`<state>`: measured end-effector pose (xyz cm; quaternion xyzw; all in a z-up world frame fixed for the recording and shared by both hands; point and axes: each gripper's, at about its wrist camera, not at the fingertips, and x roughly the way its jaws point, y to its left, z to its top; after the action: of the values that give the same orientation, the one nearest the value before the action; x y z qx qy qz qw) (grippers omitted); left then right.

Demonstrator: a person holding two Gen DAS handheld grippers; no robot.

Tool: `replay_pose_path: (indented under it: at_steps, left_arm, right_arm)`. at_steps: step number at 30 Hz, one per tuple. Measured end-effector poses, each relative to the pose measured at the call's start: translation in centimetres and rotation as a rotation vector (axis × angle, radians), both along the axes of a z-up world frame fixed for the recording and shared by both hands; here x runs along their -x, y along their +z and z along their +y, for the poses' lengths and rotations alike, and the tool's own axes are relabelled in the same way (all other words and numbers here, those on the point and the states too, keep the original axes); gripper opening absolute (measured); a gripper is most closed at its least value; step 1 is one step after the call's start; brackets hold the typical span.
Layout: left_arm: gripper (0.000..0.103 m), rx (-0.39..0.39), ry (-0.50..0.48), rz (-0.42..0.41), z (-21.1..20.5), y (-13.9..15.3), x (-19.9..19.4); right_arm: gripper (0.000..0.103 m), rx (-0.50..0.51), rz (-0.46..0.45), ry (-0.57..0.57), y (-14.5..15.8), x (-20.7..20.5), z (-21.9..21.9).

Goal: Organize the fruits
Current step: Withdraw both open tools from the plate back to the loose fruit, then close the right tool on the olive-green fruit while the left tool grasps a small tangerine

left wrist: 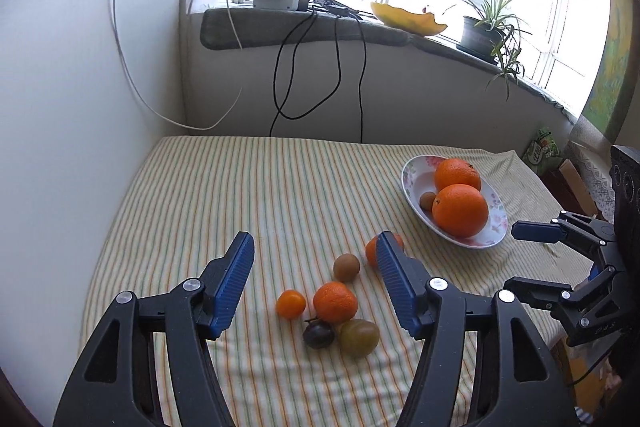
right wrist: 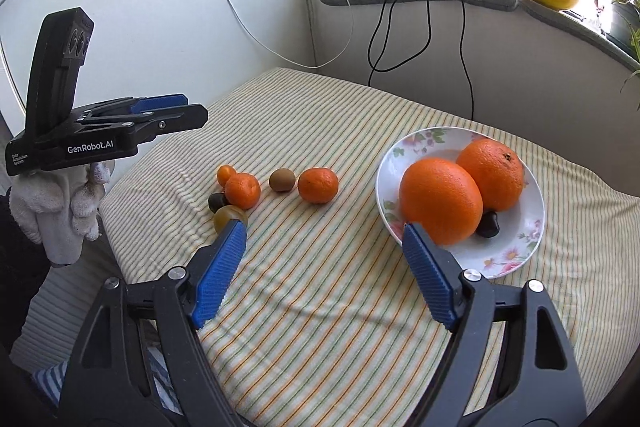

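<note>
we hold our left gripper and right gripper spread wide and empty above the striped tablecloth, where two mandarins, a kiwi and small tomatoes lie loose, well apart from the floral plate holding two big oranges.

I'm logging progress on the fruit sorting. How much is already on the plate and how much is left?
Done: the floral plate holds two large oranges and a small dark fruit; the left view shows a small brown one there.
In hand: nothing; both left tongs and right tongs are open and empty.
Left: six fruits on the striped cloth, including two mandarins.
</note>
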<state>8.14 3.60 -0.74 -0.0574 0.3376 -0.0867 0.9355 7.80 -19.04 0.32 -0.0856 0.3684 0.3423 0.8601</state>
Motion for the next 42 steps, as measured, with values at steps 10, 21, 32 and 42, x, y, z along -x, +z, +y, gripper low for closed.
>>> replay_pose_path:
  at_steps: [10, 21, 32, 42]
  left_arm:
    - [0.043, 0.054, 0.014, 0.064, 3.0, -3.2, 1.0]
    - [0.031, 0.145, -0.010, 0.133, 4.1, -6.1, 0.2]
    - [0.029, 0.191, -0.047, 0.165, 3.7, -7.1, -0.6]
    - [0.027, 0.179, -0.069, 0.174, 3.1, -7.2, -1.3]
  right_arm:
    - [0.083, 0.030, -0.015, 0.105, -1.5, 1.7, 4.7]
    - [0.063, 0.070, 0.054, 0.190, -4.1, 1.6, 8.9]
    - [0.053, 0.085, 0.121, 0.201, -6.4, 0.0, 11.1]
    - [0.048, 0.066, 0.168, 0.180, -7.4, -2.0, 11.2]
